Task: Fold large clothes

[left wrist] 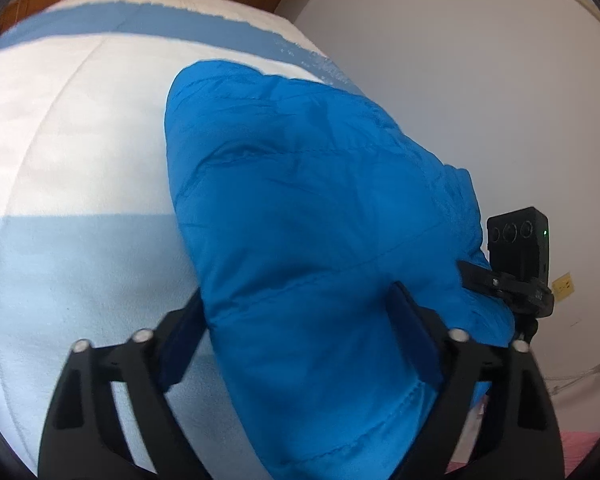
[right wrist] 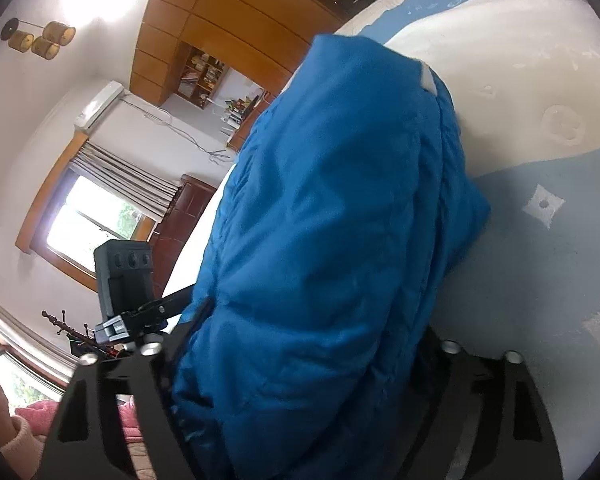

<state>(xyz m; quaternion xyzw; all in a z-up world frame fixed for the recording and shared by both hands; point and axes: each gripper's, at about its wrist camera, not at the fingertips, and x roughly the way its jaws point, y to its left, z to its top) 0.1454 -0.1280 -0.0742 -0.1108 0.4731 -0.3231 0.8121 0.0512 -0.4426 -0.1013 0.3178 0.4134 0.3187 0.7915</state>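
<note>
Both grippers' jaws grip a blue jacket (left wrist: 308, 208) over a white-and-blue blanket (left wrist: 80, 152); wooden cabinets (right wrist: 220, 12) and a window (right wrist: 88, 220) stand behind.

I see the puffy blue quilted jacket (left wrist: 312, 216) lying on the white-and-blue striped bed cover (left wrist: 80, 152), its near end bunched between my left gripper's (left wrist: 300, 320) fingers. My right gripper (right wrist: 300, 344) clasps the jacket too. A small black camera unit (left wrist: 518, 246) sits right of the jacket; the wooden wardrobe (right wrist: 228, 20) stands behind the bed.
</note>
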